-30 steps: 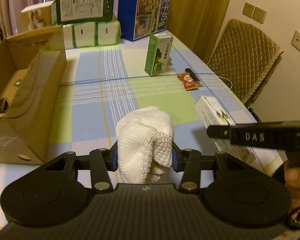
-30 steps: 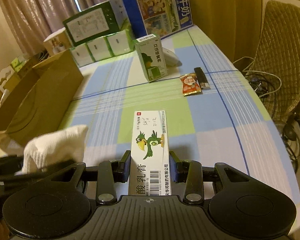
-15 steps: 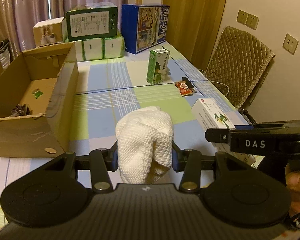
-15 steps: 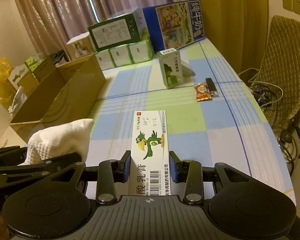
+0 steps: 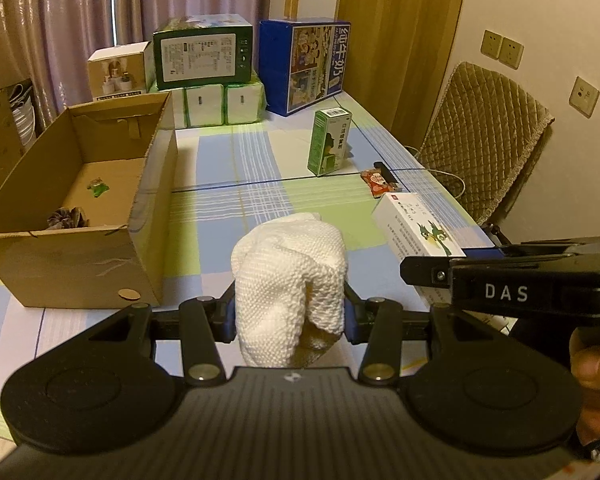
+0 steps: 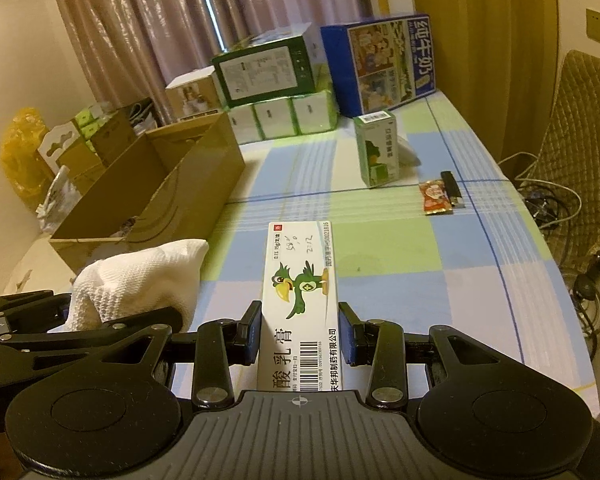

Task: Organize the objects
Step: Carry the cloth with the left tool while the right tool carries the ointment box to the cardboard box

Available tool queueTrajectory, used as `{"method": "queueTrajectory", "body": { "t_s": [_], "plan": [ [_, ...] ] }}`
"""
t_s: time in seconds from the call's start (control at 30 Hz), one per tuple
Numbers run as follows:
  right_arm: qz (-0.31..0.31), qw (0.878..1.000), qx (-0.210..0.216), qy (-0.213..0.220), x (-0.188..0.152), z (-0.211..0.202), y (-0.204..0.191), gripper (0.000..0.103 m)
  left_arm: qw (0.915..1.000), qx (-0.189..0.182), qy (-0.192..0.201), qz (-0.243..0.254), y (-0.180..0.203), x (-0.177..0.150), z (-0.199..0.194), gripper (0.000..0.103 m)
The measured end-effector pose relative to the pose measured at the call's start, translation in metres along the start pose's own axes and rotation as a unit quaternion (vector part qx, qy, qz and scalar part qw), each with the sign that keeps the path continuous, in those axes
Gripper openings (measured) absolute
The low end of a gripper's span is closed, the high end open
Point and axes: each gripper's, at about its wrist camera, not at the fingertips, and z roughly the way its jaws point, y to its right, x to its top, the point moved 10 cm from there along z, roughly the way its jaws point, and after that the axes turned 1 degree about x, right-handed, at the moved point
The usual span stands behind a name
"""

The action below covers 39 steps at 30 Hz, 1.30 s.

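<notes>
A white cloth (image 5: 288, 280) is held tight in the left claw (image 5: 288, 314), up above the worktop (image 5: 228, 184). A long white box (image 6: 300, 300) with a green bird is gripped by the right claw (image 6: 298, 334). A brown cardboard box (image 5: 76, 200) is seen on the left, open at the top.

One open brown cardboard box (image 5: 80, 208) stands at nine o'clock on the checked counter (image 5: 260, 200). At twelve o'clock are three white-and-green wrapped packs (image 5: 224, 104), one dark green carton (image 5: 202, 58) on top, one small white carton (image 5: 118, 70) and one large blue carton (image 5: 308, 64). One upright green-and-white box (image 5: 329, 140) stands alone. At two o'clock lie one red sachet (image 5: 376, 182) and one black lighter (image 6: 452, 192). One white knitted cloth (image 5: 288, 280) and one white parrot-printed box (image 6: 300, 300) are held up, one per set of tongs.
</notes>
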Motion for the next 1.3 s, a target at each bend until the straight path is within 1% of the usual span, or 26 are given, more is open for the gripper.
{"method": "queueTrajectory", "body": {
  "t_s": [0.23,0.63,1.3],
  "plan": [
    [-0.011,1.000,0.014,0.000,0.004,0.002,-0.018,0.035,0.9999,0.011,0.008,0.000,-0.011,0.001,-0.009,0.042],
    [-0.037,0.999,0.037,-0.003,0.013,0.012,-0.052,0.035,0.9994,0.029,0.014,-0.011,-0.042,0.005,-0.023,0.042],
    [-0.072,0.995,0.062,-0.021,0.017,0.044,-0.101,0.035,0.9978,0.056,0.018,-0.031,-0.092,0.003,-0.033,0.042]
  ]
}}
